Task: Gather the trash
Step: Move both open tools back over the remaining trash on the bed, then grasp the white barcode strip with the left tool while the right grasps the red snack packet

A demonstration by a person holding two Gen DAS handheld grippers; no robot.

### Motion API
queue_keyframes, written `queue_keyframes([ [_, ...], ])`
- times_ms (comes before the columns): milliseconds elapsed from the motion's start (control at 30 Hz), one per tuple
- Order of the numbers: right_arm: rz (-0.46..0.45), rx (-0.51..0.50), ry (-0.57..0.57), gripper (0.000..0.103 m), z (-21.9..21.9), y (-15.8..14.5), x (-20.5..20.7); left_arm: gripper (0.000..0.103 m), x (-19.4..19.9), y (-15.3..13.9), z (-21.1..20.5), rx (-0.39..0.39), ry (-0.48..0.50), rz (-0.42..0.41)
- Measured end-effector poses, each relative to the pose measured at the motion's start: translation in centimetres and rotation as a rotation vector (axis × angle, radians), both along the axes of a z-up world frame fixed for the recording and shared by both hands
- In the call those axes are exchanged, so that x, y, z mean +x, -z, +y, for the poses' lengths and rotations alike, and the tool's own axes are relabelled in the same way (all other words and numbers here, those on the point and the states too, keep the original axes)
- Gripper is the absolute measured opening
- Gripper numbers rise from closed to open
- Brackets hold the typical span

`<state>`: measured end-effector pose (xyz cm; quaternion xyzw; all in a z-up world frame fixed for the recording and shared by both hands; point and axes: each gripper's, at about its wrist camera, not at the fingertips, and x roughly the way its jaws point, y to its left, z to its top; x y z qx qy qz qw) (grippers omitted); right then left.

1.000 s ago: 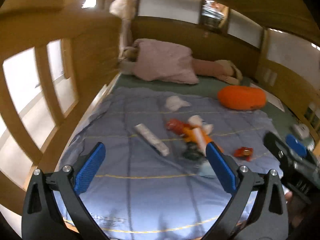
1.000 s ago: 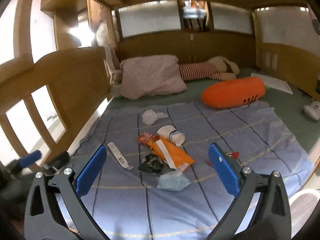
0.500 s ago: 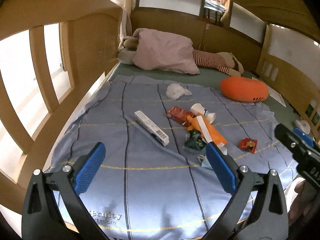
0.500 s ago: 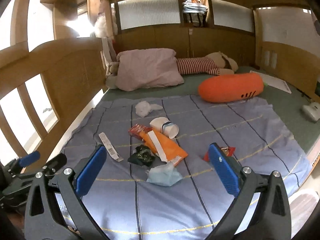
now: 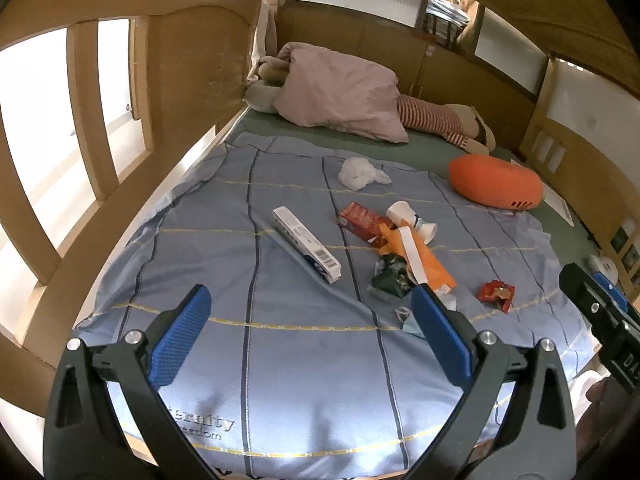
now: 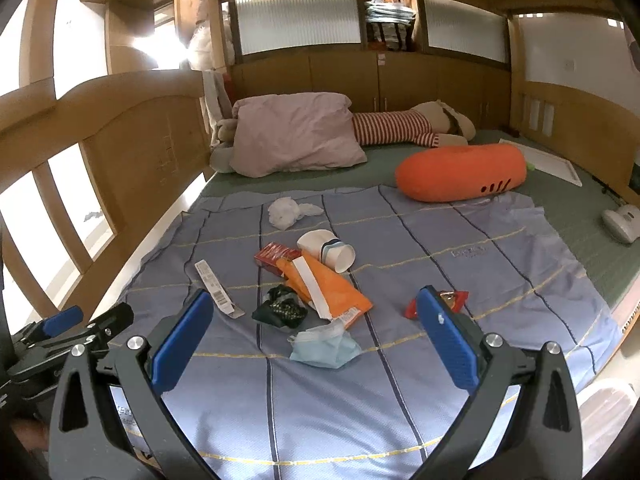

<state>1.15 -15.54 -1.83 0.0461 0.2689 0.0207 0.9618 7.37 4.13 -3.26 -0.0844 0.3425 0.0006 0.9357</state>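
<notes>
Hovering over a bed, the left gripper point(image 5: 310, 332) and right gripper point(image 6: 316, 334) both have jaws spread wide, holding nothing. Trash lies on the blue sheet point(image 6: 460, 248): an orange wrapper point(image 6: 332, 292), paper cup point(image 6: 328, 249), red box point(image 6: 274, 256), face mask point(image 6: 326, 346), crumpled tissue point(image 6: 286, 211) and white carton point(image 5: 306, 243).

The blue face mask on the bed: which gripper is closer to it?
Right. The right gripper hangs open with the face mask almost between its fingers. The left gripper is open further left, the mask showing just beyond its right finger.
</notes>
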Motion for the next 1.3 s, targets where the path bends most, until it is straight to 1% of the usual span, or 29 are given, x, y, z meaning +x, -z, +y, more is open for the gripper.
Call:
queue_keyframes([
  [100, 0.001, 0.005, 0.002, 0.100, -0.1, 0.0, 0.0, 0.100, -0.1, 0.0, -0.2, 0.012, 0.008, 0.001],
  [267, 0.004, -0.005, 0.008, 0.100, 0.1, 0.3, 0.4, 0.100, -0.3, 0.0, -0.2, 0.000, 0.015, -0.001],
  [333, 0.015, -0.006, 0.011, 0.100, 0.3, 0.6, 1.1, 0.100, -0.2, 0.5, -0.1, 0.016, 0.014, -0.011],
  [400, 0.000, -0.008, 0.013, 0.100, 0.3, 0.8, 1.7, 0.100, 0.4, 1.4, -0.1, 0.060, 0.009, 0.002],
  [433, -0.002, -0.020, 0.020, 0.100, 0.3, 1.0, 2.0, 0.100, 0.7, 1.5, -0.2, 0.077, 0.014, -0.008],
  [500, 0.021, -0.022, 0.023, 0.100, 0.4, 1.6, 2.9, 0.100, 1.3, 1.5, -0.5, 0.089, 0.034, -0.012],
  [567, 0.053, -0.001, 0.020, 0.100, -0.1, 2.0, 3.7, 0.100, 1.7, 1.7, -0.8, 0.088, 0.060, 0.002],
  [633, 0.044, 0.022, 0.034, 0.100, -1.2, 1.8, 3.8, 0.100, 1.8, 1.8, -1.1, 0.094, 0.081, 0.016],
  [700, 0.025, 0.054, 0.093, 0.100, -3.5, 1.7, 3.9, 0.100, 1.9, 1.8, -1.3, 0.103, 0.096, 0.024],
  [733, 0.029, 0.089, 0.131, 0.100, -5.1, 1.9, 4.2, 0.100, 2.0, 1.8, -1.3, 0.104, 0.095, 0.027],
  [800, 0.056, 0.133, 0.188, 0.100, -7.5, 2.6, 5.2, 0.100, 2.9, 2.3, -1.2, 0.077, 0.098, 0.060],
  [833, 0.080, 0.147, 0.232, 0.100, -9.0, 3.2, 6.0, 0.100, 3.9, 2.8, -1.2, 0.050, 0.103, 0.088],
  [867, 0.097, 0.160, 0.252, 0.100, -9.7, 3.6, 6.4, 0.100, 4.9, 3.2, -1.4, 0.038, 0.108, 0.112],
  [933, 0.160, 0.206, 0.302, 0.100, -11.7, 5.1, 7.9, 0.100, 7.1, 4.1, -2.2, 0.051, 0.114, 0.141],
  [967, 0.200, 0.228, 0.327, 0.100, -12.5, 6.1, 8.8, 0.100, 8.0, 4.4, -2.5, 0.061, 0.104, 0.143],
  [1000, 0.216, 0.234, 0.333, 0.100, -12.6, 6.5, 9.3, 0.100, 9.5, 4.9, -2.6, 0.060, 0.087, 0.152],
  [1033, 0.230, 0.235, 0.334, 0.100, -12.5, 6.9, 9.8, 0.100, 11.7, 5.7, -2.5, 0.034, 0.068, 0.184],
  [1133, 0.237, 0.143, 0.341, 0.099, -11.3, 7.7, 11.5, 0.098, 16.0, 7.6, -2.1, -0.020, -0.001, 0.232],
  [1167, 0.236, 0.122, 0.352, 0.099, -11.2, 8.0, 12.0, 0.095, 17.9, 8.5, -1.9, -0.015, -0.033, 0.256],
  [1200, 0.245, 0.123, 0.369, 0.099, -11.5, 8.5, 12.7, 0.091, 19.2, 9.4, -1.8, -0.009, -0.054, 0.284],
  [1233, 0.252, 0.132, 0.386, 0.099, -11.9, 8.9, 13.0, 0.090, 21.0, 10.8, -1.5, -0.015, -0.073, 0.331],
  [1267, 0.261, 0.149, 0.402, 0.099, -12.4, 9.3, 13.4, 0.087, 21.9, 11.7, -1.2, -0.016, -0.083, 0.365],
  [1300, 0.282, 0.169, 0.408, 0.099, -13.1, 9.8, 13.9, 0.073, 23.1, 13.1, -0.8, -0.023, -0.101, 0.406],
])
